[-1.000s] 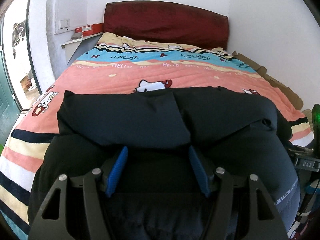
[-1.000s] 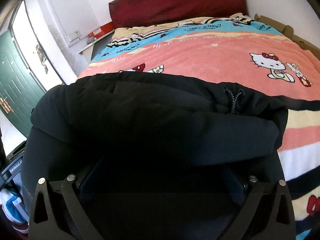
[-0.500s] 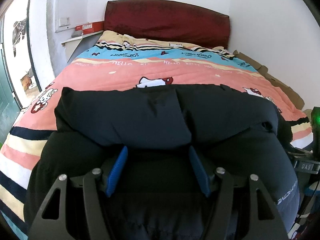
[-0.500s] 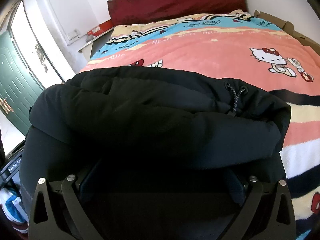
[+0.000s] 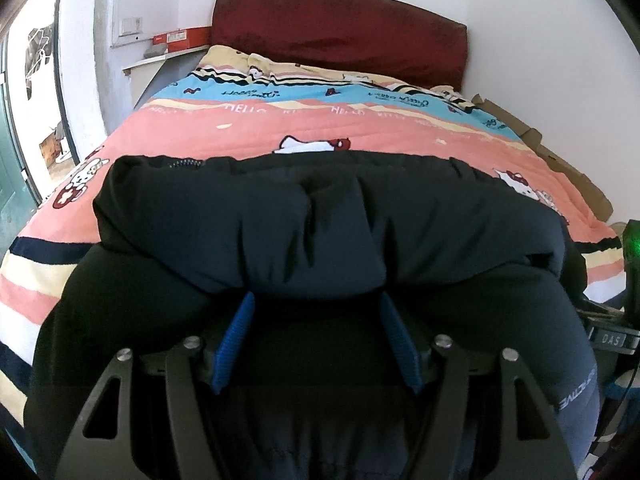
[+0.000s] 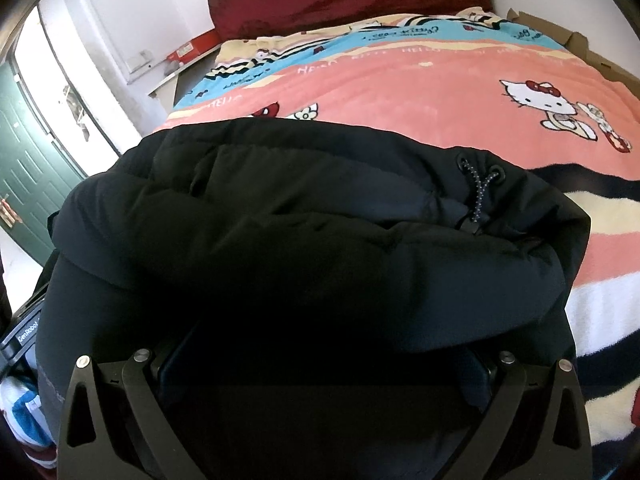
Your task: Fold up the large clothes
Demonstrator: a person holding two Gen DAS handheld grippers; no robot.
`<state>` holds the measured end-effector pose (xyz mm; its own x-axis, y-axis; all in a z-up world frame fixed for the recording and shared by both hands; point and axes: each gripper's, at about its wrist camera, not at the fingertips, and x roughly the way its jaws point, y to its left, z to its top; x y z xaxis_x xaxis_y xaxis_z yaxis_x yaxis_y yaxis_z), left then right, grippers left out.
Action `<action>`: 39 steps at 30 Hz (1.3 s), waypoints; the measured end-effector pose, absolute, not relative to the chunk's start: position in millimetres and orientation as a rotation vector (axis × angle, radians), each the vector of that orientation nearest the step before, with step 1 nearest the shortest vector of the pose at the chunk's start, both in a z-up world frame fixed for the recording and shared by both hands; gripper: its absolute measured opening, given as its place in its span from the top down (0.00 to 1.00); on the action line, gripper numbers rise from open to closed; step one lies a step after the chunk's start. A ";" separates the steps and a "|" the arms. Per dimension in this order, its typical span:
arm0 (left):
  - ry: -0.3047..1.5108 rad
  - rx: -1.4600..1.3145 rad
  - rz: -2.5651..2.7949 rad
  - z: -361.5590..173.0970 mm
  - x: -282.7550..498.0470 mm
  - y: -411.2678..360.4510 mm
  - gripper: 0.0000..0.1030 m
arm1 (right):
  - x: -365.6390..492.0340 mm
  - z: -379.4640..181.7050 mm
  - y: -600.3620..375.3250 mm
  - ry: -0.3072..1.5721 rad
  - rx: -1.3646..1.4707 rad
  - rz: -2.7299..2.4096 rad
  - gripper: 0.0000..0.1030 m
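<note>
Since the earlier frames, the folded edge of the black padded jacket (image 5: pixel 320 236) is seen carried slightly further up the pink cartoon-print blanket (image 5: pixel 360 136); in the left wrist view more of the white cat figure at upper centre is now covered.

The left gripper (image 5: pixel 316 340) is held with its blue pads (image 5: pixel 234 340) spread wide and jacket fabric bulging over and between them; whether the pads press the cloth cannot be told. The right gripper (image 6: pixel 324 376) is buried at lower centre under dark fabric, and its state cannot be told.

The jacket lies doubled across the near end of the bed, its drawcord (image 6: pixel 478 184) at centre right of the right wrist view. The fold is judged nearly laid, with release and smoothing remaining.
</note>
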<state>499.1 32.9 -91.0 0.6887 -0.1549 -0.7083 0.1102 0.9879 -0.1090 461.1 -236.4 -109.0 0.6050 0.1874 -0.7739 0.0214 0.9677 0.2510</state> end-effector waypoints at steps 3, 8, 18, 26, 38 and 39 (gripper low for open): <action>0.801 -0.057 -0.145 -93.8 500.6 31.6 0.38 | 461.8 -111.2 -236.7 0.918 0.248 0.098 0.02; 0.811 -0.045 -0.136 -96.4 502.3 28.9 0.38 | 464.3 -114.4 -237.3 0.921 0.250 0.096 0.01; 0.822 -0.036 -0.126 -102.6 506.1 27.9 0.38 | 467.3 -118.3 -235.4 0.922 0.252 0.092 0.01; 0.878 0.015 -0.161 -66.9 498.8 26.5 0.38 | 456.2 -98.3 -234.2 0.925 0.210 0.078 0.02; 0.962 -0.019 -0.264 -68.6 563.5 -19.3 0.33 | 472.0 -99.5 -283.0 0.950 0.207 0.018 0.02; 0.980 -0.039 -0.266 -74.7 569.3 -17.4 0.32 | 476.1 -109.0 -287.2 0.963 0.241 0.023 0.02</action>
